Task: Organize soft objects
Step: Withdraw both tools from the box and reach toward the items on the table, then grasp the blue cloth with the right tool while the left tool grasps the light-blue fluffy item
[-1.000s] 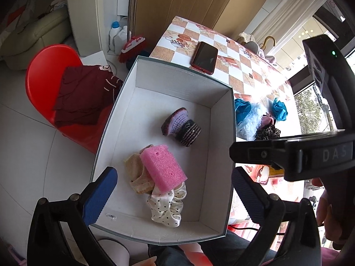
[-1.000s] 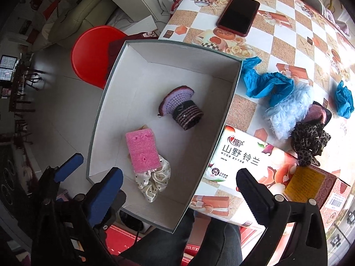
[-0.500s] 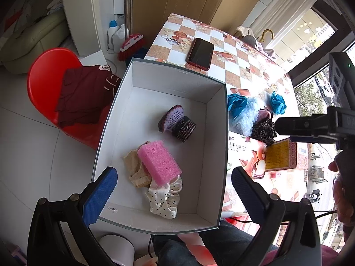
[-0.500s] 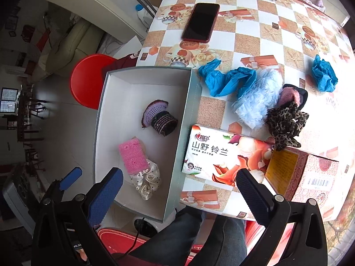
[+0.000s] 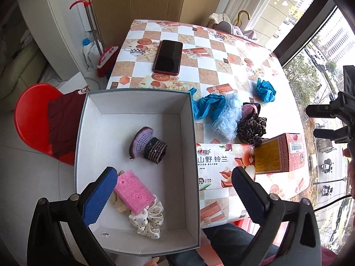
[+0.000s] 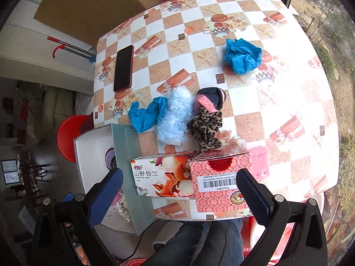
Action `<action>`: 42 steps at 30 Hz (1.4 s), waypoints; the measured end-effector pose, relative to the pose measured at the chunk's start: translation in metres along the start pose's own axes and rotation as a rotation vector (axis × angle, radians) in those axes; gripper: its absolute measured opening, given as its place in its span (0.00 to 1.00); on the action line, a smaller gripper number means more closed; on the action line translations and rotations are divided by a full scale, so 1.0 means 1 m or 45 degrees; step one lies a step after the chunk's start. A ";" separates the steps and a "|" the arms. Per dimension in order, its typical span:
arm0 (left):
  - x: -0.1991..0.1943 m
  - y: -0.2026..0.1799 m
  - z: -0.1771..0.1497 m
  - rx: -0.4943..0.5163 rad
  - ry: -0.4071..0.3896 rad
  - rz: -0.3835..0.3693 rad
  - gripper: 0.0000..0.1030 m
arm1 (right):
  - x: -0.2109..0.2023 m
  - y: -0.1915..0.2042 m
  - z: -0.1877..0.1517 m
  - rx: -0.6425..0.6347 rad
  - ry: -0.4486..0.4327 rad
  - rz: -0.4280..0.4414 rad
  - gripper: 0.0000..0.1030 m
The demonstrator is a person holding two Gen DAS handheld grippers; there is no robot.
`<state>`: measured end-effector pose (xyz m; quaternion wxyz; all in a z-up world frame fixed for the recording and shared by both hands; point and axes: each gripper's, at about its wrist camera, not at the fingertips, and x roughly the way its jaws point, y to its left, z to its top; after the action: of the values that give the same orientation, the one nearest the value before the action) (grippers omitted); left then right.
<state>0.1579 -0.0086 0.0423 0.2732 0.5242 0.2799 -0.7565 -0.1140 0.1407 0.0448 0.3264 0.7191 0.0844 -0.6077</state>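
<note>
A white open box sits at the table's left edge. It holds a pink sponge, a dotted cream scrunchie, a beige cloth and a purple knitted bootie. On the table lie a blue cloth, a pale blue fluffy piece, a pink and dark item, a leopard scrunchie and another blue cloth. My left gripper is open and empty above the box's near right wall. My right gripper is open and empty above the two cartons.
A tissue carton and a red patterned carton stand at the table's near edge. A phone lies at the far left. A red chair with dark cloth stands left of the box.
Both grippers have risen and swung right, away from the box toward the table. The right gripper now looks over the cartons and the soft pile. Both stayed open and empty.
</note>
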 end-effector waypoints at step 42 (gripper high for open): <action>0.234 -0.119 0.190 0.331 0.289 0.303 1.00 | 0.090 -0.125 0.152 0.045 0.125 -0.186 1.00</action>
<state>-0.1177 -0.0890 -0.1071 0.2574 0.6661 0.1451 -0.6848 -0.2815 0.1256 -0.0920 0.2639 0.7456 0.1418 -0.5953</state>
